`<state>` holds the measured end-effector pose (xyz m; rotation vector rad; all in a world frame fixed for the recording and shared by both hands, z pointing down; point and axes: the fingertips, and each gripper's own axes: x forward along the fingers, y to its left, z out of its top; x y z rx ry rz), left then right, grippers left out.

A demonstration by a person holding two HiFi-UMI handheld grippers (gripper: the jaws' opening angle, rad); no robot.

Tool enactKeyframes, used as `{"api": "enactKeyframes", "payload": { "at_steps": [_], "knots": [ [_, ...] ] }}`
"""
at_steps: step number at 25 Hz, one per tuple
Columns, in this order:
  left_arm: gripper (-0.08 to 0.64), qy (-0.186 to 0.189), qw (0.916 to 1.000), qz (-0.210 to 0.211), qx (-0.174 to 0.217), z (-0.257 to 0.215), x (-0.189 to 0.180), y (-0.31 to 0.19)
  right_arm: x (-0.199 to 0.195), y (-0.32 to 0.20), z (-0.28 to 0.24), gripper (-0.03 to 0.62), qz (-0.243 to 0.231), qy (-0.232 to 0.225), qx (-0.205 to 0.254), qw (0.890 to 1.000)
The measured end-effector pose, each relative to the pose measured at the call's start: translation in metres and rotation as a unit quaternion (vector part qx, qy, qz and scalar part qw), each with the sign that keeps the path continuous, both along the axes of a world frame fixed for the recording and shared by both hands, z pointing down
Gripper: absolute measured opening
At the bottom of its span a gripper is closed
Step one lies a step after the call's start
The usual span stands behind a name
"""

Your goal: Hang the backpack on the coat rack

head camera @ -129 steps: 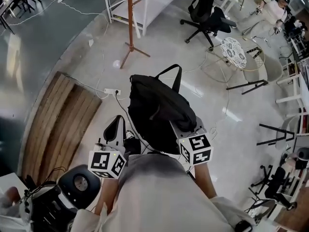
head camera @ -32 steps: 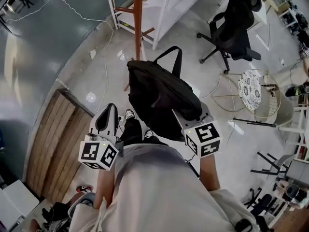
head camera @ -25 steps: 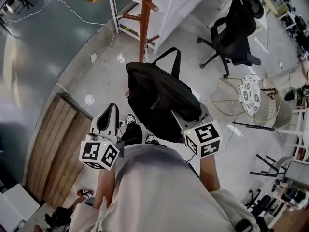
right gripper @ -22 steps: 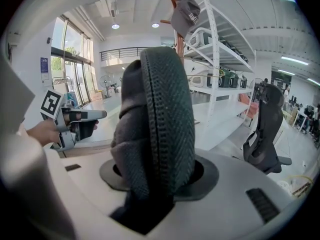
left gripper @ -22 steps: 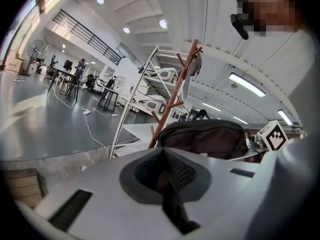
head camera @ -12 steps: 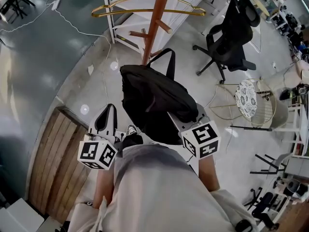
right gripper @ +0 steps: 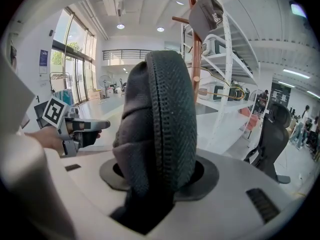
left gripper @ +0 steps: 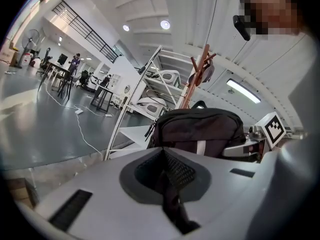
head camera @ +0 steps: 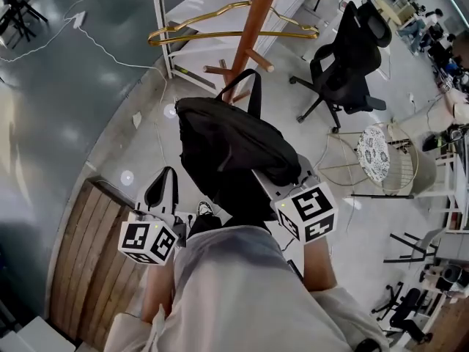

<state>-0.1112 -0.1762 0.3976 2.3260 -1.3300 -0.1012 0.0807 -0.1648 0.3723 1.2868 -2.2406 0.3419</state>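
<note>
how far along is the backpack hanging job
Done: the backpack is off the floor, the right claw shut on it. In hand: it is held up close to the coat rack. Left: getting its top handle over a peg; the handle hangs on nothing yet.

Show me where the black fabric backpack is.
The black fabric backpack is mid head view, gripped by the right hand-held gripper, near the brown wooden coat rack.

Glossy grey floor [head camera: 73,94], white shelving [head camera: 192,2], black office chair [head camera: 352,50], wooden boards [head camera: 80,248]
</note>
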Motion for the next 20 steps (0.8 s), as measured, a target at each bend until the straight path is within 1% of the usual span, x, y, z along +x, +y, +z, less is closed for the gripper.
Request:
{"api": "enactKeyframes", "payload": {
  "at_steps": [3, 9, 17, 20],
  "knots": [
    [0.004, -0.002, 1.0, 0.008, -0.005, 0.005, 0.003, -0.002, -0.001, -0.009, -0.01, 0.196, -0.005, -0.003, 0.011, 1.0],
    [0.003, 0.002, 0.9999, 0.006, -0.014, 0.011, 0.008, -0.002, 0.0, -0.022, -0.022, 0.196, -0.011, -0.007, 0.025, 1.0],
    [0.004, 0.004, 0.9999, -0.016, -0.003, 0.001, 0.001, -0.016, -0.005, -0.045, -0.022, 0.196, -0.022, -0.014, 0.022, 0.999],
    [0.005, -0.001, 0.9998, -0.016, -0.007, 0.004, -0.002, -0.018, -0.01, -0.051, -0.019, 0.196, -0.024, -0.019, 0.017, 0.999]
  ]
}}
